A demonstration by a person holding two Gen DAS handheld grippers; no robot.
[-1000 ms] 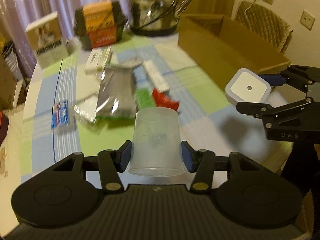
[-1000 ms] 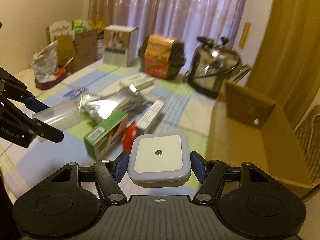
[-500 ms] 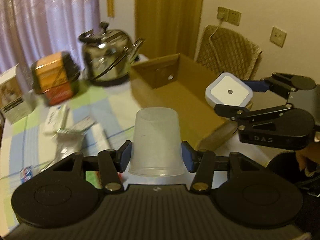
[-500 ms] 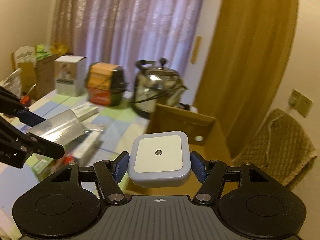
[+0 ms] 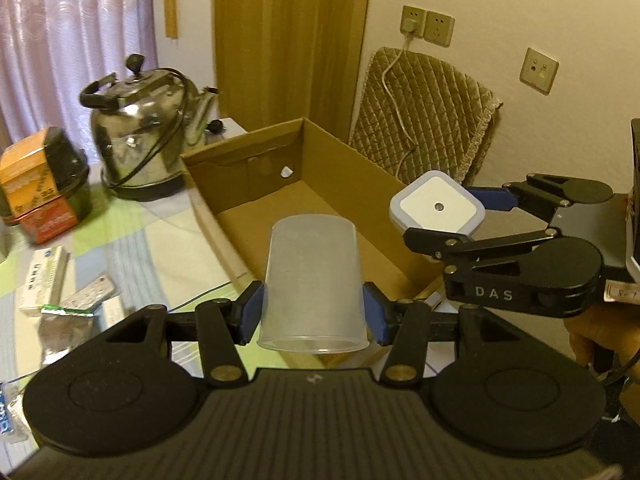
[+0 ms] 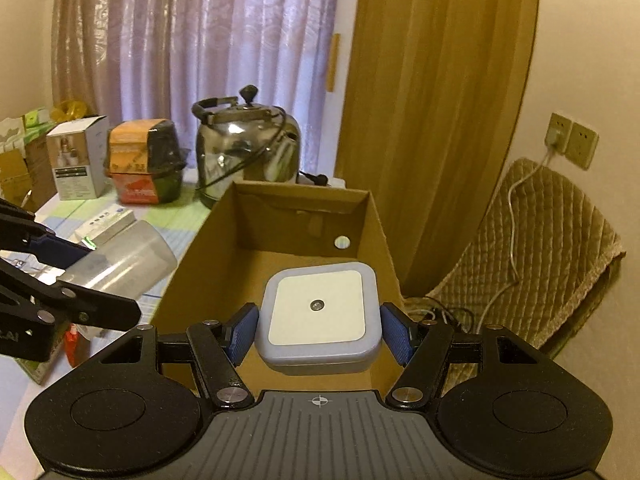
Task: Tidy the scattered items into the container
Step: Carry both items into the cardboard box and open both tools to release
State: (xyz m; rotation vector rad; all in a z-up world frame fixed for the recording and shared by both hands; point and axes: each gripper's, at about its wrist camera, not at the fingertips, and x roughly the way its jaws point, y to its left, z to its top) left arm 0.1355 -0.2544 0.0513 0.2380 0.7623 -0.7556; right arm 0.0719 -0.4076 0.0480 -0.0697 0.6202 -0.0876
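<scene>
Left gripper [image 5: 312, 314] has its jaws clamped on a translucent plastic cup [image 5: 312, 280], held mouth toward the camera, out over the near end of the open cardboard box [image 5: 340, 168]. Right gripper [image 6: 318, 334] has its jaws closed on both sides of a square white night light [image 6: 318, 310], hanging above the box's near right corner. Inside, the box [image 6: 280, 264] shows bare brown floor. On the bench [image 5: 180, 236] left of it lie a white carton [image 5: 42, 282] and a foil packet [image 5: 58, 330], with a steel kettle [image 5: 144, 140] behind the box's far left corner.
</scene>
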